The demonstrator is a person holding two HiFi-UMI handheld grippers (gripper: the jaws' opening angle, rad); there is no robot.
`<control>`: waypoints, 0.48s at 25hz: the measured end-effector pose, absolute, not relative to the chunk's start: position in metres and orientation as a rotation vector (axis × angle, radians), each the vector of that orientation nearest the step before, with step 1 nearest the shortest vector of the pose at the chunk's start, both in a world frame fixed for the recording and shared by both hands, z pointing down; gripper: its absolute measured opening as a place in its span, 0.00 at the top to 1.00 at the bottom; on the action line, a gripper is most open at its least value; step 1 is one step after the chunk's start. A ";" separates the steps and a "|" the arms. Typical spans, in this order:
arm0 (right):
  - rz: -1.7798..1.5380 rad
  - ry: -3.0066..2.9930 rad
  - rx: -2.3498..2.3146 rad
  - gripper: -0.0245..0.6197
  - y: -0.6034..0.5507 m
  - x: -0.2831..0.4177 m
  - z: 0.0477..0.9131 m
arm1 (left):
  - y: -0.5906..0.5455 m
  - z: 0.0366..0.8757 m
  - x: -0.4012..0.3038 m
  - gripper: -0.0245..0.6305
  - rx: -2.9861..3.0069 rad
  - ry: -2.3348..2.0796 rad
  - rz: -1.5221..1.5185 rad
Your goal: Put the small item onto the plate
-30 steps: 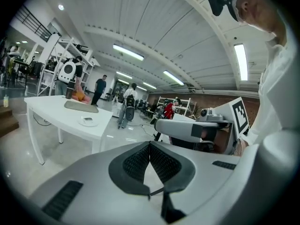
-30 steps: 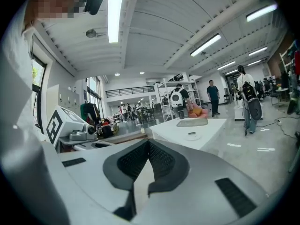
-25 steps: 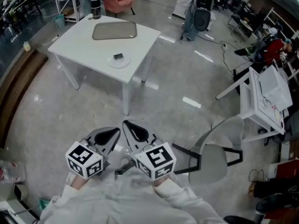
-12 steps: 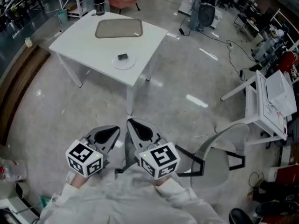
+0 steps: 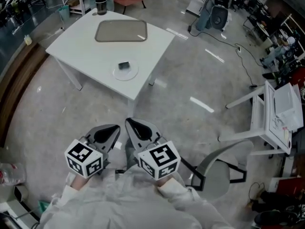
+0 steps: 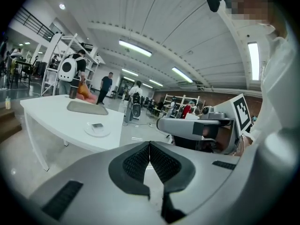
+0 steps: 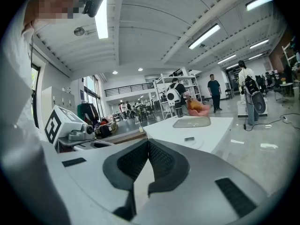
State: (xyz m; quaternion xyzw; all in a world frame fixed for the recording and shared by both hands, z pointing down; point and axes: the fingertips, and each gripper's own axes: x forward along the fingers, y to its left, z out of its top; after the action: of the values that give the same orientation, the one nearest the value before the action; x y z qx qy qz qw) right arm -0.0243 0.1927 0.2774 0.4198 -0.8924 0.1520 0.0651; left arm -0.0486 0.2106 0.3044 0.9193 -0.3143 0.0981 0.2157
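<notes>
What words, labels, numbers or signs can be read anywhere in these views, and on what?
No readable text anywhere.
Left cube and right cube: black-and-white square patterns only, not letters.
Sheets on the white side desk: any print is too small to read.
Small dark item on the plate: no legible marking.

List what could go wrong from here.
1. The small dark item already lies on the plate near the table's edge; a clumsy reach might knock it off.
2. Left tongs and right tongs are shut and empty; arriving shut would likely push the item.
3. The grey chair stands close on the right; a step could catch it.
</notes>
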 end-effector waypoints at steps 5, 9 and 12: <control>0.454 -2.695 1.226 0.94 0.140 -0.015 0.275 | 0.161 0.299 -0.037 0.95 2.534 -0.879 0.232; 0.429 -2.709 1.201 0.94 0.097 -0.008 0.267 | 0.119 0.294 -0.033 0.95 2.515 -0.917 0.207; 0.429 -2.716 1.169 0.94 0.069 -0.007 0.267 | 0.092 0.296 -0.032 0.95 2.501 -0.961 0.214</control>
State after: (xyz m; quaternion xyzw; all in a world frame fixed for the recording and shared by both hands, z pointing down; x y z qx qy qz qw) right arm -0.0067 0.0693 0.2666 0.3900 -0.9064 0.1432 0.0770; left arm -0.0318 0.0919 0.2962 0.9067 -0.3482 0.0778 0.2248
